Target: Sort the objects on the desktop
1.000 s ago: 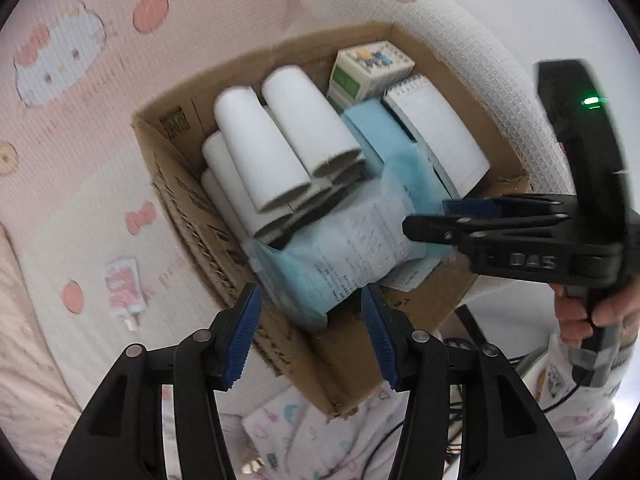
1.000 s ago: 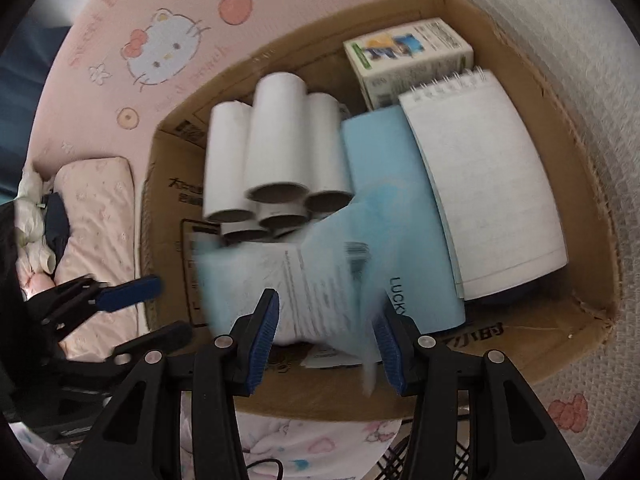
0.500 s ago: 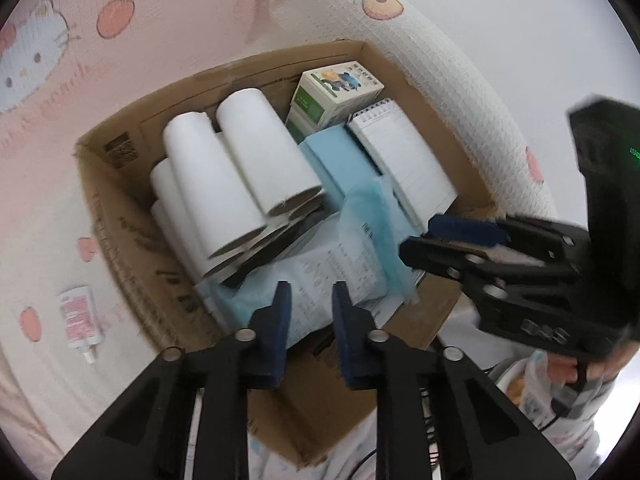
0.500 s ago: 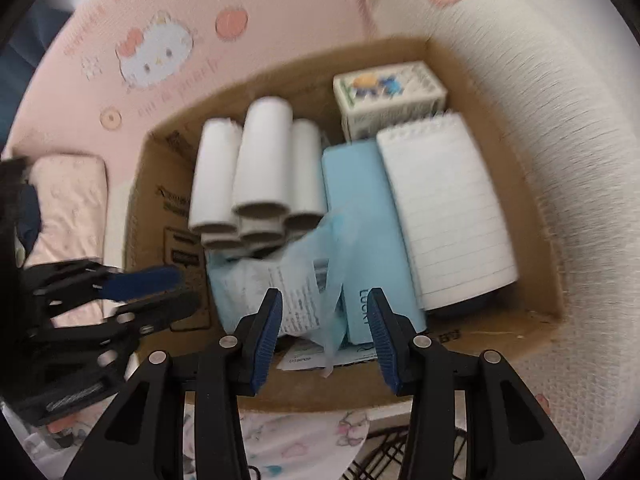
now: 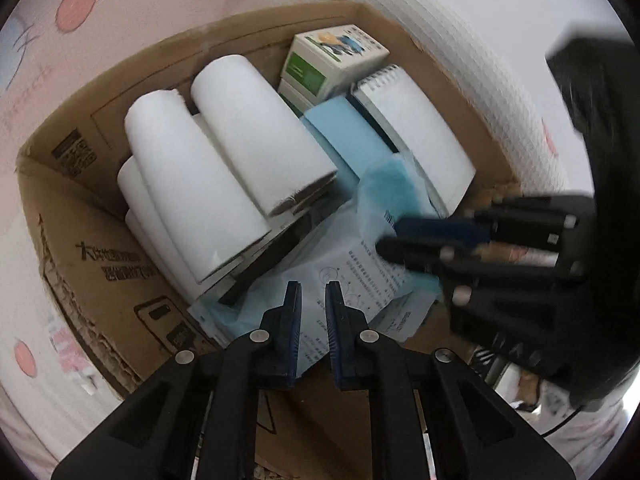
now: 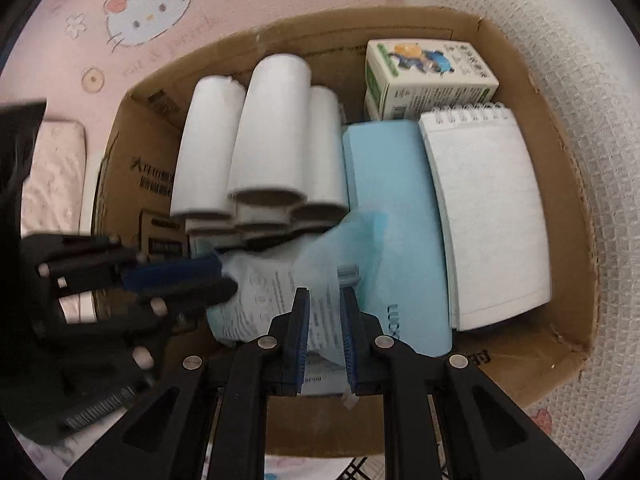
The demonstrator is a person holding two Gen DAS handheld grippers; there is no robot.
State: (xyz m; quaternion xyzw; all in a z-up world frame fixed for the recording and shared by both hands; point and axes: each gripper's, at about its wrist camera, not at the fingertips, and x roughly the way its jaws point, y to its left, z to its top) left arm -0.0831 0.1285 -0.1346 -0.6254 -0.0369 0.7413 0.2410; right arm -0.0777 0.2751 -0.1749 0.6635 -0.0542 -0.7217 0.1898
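Note:
An open cardboard box [image 5: 100, 280] [image 6: 560, 240] holds several white paper rolls [image 5: 224, 168] [image 6: 272, 132], a spiral notepad [image 5: 416, 128] [image 6: 488, 216], a light blue flat box [image 6: 392, 200] and a small green-and-white carton [image 5: 332, 60] [image 6: 424, 76]. A crumpled blue-and-white printed packet [image 5: 352, 272] [image 6: 272, 292] lies at the box's near side. My left gripper [image 5: 313, 320] [image 6: 228, 280] is closing, with the packet's left edge between its pads. My right gripper [image 6: 324, 320] [image 5: 384, 240] is shut on the packet's right part.
The box rests on pink bedding with a cartoon cat print [image 6: 148, 8] and against a white quilted blanket [image 6: 580, 80]. A small pink sachet [image 5: 68, 344] lies on the bedding left of the box. The box's walls stand close around both grippers.
Both grippers have come down closer into the box and their jaws have narrowed from wide open onto the packet. The packet has bunched up between them.

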